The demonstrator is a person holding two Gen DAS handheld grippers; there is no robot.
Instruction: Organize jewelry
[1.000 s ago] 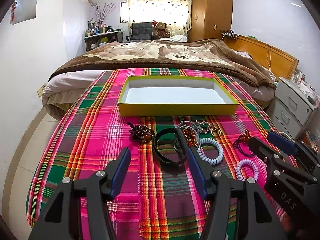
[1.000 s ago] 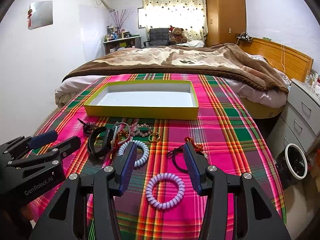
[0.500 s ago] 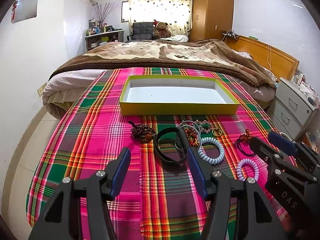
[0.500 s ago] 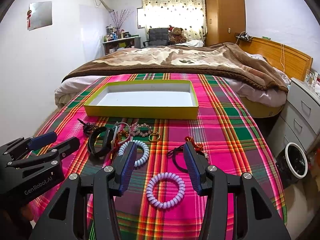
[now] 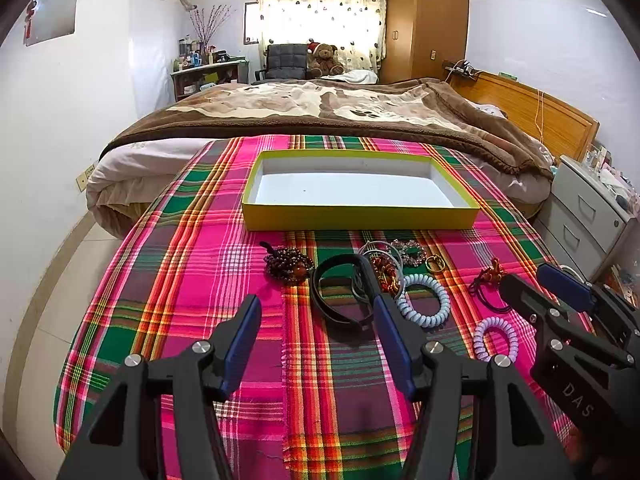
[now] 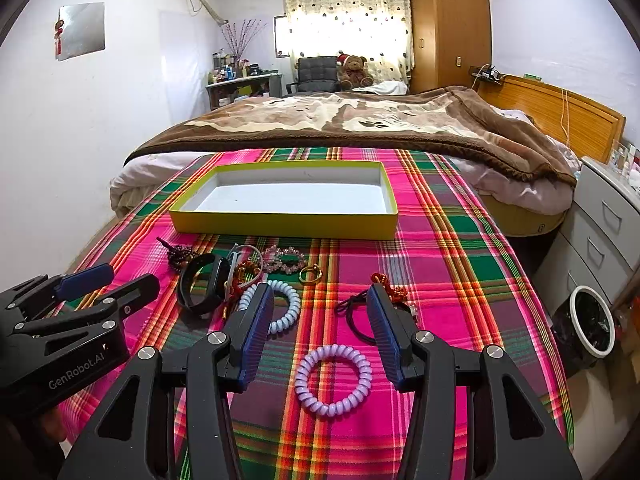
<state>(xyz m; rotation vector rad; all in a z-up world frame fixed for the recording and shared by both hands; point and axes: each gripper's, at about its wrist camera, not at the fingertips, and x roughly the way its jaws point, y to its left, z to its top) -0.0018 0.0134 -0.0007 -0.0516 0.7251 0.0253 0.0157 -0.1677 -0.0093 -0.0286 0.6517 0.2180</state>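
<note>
A bed [image 6: 360,120] with a brown blanket [image 5: 340,108] fills the back of the room, and a wardrobe [image 6: 450,24] stands at 1 o'clock behind it. Grey drawers [image 6: 608,220] are at 3 o'clock, with a round bin [image 6: 591,322] below them. In front lies a plaid cloth [image 6: 460,264] in pink and green. On it, at 12 o'clock, sits a shallow yellow box [image 6: 280,226] with a white inside; nothing lies in it.

The jewelry is on the cloth between the box and the grippers. In the right wrist view a black band [image 6: 200,286] is at 10 o'clock, touching a tangle of red and gold pieces [image 6: 244,270]. A pale blue coil ring [image 6: 286,308] lies just beside it, partly hidden by one finger [image 6: 256,332]. A dark bead bracelet [image 5: 288,266] lies at the left end of the row. A small gold ring [image 6: 310,274] is near the middle.

The right gripper [image 6: 320,328] is released, its jaws wide apart, and a purple coil ring [image 6: 334,380] lies between them on the cloth, untouched. The left gripper [image 5: 316,340] is also spread open and holds nothing; the black band is just ahead of it.
</note>
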